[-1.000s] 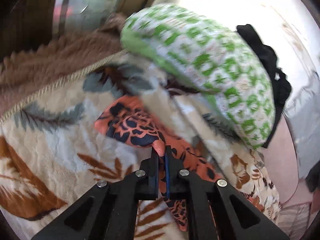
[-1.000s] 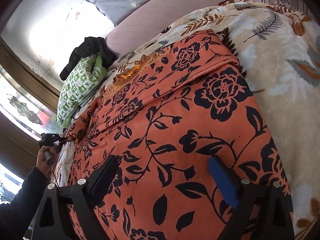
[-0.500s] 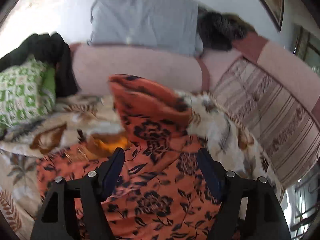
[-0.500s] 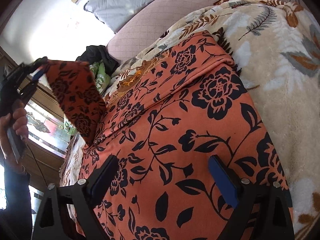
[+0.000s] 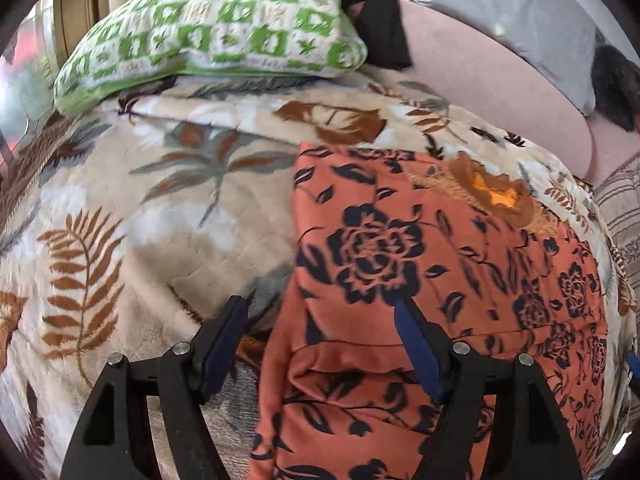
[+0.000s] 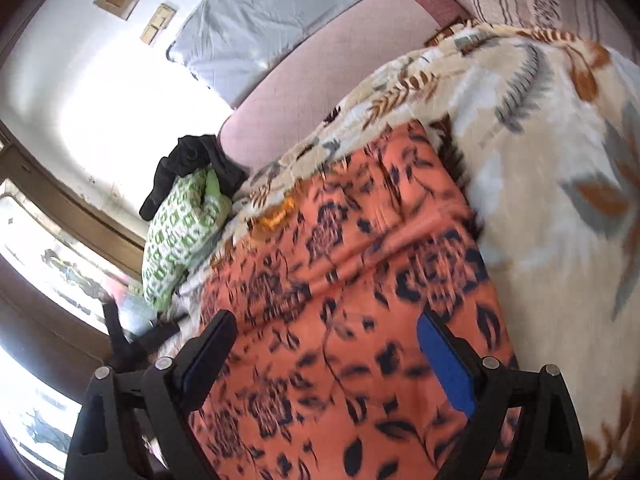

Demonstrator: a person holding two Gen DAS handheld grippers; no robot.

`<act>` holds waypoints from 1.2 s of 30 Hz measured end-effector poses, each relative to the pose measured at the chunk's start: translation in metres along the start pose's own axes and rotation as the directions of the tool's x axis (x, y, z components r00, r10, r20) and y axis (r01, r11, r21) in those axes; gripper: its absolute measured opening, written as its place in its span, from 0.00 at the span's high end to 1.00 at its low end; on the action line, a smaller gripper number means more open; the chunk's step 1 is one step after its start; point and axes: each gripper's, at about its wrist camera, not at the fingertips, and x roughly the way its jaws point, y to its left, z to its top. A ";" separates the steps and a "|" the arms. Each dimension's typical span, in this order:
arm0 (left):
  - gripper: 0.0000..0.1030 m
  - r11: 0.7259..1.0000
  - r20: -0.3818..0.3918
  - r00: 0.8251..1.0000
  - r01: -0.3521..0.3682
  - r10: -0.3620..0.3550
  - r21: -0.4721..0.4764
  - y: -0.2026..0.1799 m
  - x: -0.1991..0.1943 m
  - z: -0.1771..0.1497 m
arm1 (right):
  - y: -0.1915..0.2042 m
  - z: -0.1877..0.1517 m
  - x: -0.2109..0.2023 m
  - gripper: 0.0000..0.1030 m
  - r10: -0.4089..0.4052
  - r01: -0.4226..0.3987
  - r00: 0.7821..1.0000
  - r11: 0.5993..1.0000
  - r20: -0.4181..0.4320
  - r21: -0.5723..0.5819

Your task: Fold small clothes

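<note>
The left gripper (image 5: 320,320) tilts steeply down over the bed, jaws spread wide and empty; they have just been opening, and nothing sits between the pads. Its left finger (image 5: 224,336) hangs over the leaf-print blanket (image 5: 132,200), its right finger (image 5: 416,344) over the orange cloth (image 5: 400,264). The cloth, orange with black flowers, lies spread flat on the blanket, a folded-over layer forming a straight left edge and a crease running across it near the gripper. Beyond, a green pillow (image 5: 208,36) rests on the blanket's far edge, with a black garment (image 5: 380,20) just beside it against the pink headboard (image 5: 492,80).

The right gripper (image 6: 328,348) slopes more gently down, jaws also wide apart and gripping nothing. Both its fingers hover above the cloth (image 6: 360,280), which lies between the pillow (image 6: 180,236) on the left and open blanket (image 6: 552,152) on the right. No containers are in view.
</note>
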 end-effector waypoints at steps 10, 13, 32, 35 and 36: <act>0.21 0.997 0.074 0.997 -0.041 0.036 0.070 0.001 0.014 -0.021 | -0.023 0.067 0.117 0.34 -0.335 0.332 0.914 0.942 -0.231 -0.051; 0.19 0.998 0.065 0.997 -0.035 0.031 0.061 0.002 0.017 -0.019 | -0.006 0.059 0.132 0.74 -0.469 0.423 0.850 0.879 -0.241 -0.219; 0.14 0.995 0.064 0.996 -0.060 0.054 0.082 -0.003 0.021 -0.020 | 0.039 0.078 0.076 0.21 -0.423 0.419 0.905 0.875 0.040 -0.241; 0.14 0.994 0.065 0.996 -0.062 0.057 0.085 -0.003 0.021 -0.019 | 0.030 0.093 0.105 0.21 -0.280 0.266 0.958 0.949 -0.064 -0.171; 0.13 0.995 0.065 0.996 -0.061 0.056 0.085 -0.003 0.021 -0.019 | 0.021 0.098 0.118 0.21 -0.252 0.238 0.963 0.961 -0.093 -0.138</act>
